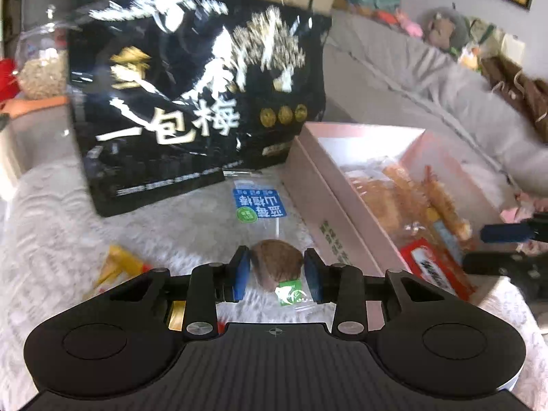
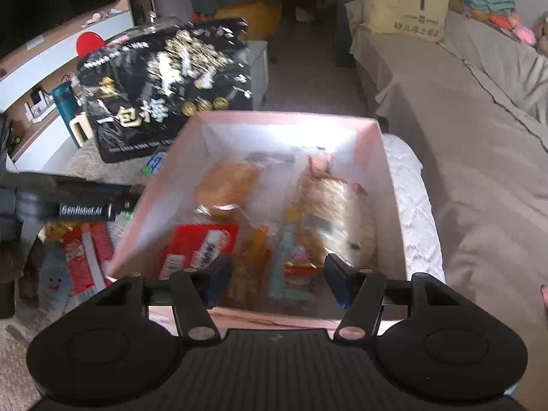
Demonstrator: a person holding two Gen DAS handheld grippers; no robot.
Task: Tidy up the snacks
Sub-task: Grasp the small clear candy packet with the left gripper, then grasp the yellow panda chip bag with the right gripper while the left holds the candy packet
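My left gripper (image 1: 276, 275) is shut on a brown snack in a clear wrapper (image 1: 277, 267), just above the white fluffy cover. Ahead lies a blue-labelled clear packet (image 1: 258, 205), and a big black plum bag (image 1: 191, 96) stands behind it. The pink box (image 1: 328, 212) to the right holds several snack packs. My right gripper (image 2: 275, 279) is open and empty over the near end of the pink box (image 2: 390, 185), above a red packet (image 2: 198, 246) and fried snacks (image 2: 328, 219). The black bag shows in the right wrist view (image 2: 164, 92) at the back left.
A yellow packet (image 1: 116, 267) lies left of my left gripper. Red-and-white packets (image 2: 85, 257) lie left of the box. A jar of nuts (image 1: 41, 65) stands at the far left. A grey sofa (image 2: 479, 130) runs along the right. The left gripper's body (image 2: 68, 205) reaches in beside the box.
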